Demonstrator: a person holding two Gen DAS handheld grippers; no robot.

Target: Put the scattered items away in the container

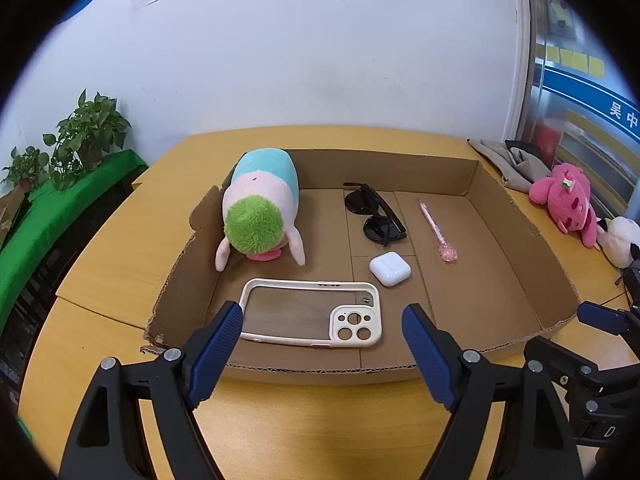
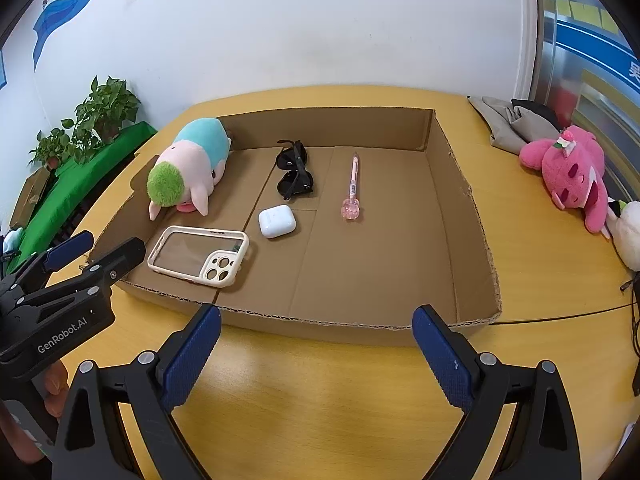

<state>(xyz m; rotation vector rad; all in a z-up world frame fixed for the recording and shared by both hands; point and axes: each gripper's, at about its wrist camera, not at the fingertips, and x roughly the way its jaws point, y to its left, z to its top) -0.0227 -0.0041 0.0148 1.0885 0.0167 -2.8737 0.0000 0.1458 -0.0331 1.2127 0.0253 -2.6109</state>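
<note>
From the left wrist, a shallow cardboard tray (image 1: 516,236) is seen on the wooden counter (image 1: 100,256), holding a plush toy (image 1: 260,208), sunglasses (image 1: 374,216), a pink pen (image 1: 434,226), an earbud case (image 1: 390,269) and a phone case (image 1: 312,312) (nearest the tray's front edge). The left claw (image 1: 322,344) is spread, empty.

From the right wrist, the right claw (image 2: 316,354) is spread over the counter's near edge, gripping nothing.

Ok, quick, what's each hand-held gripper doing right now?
Left hand-held gripper: open, holding nothing.
Right hand-held gripper: open, holding nothing.
</note>
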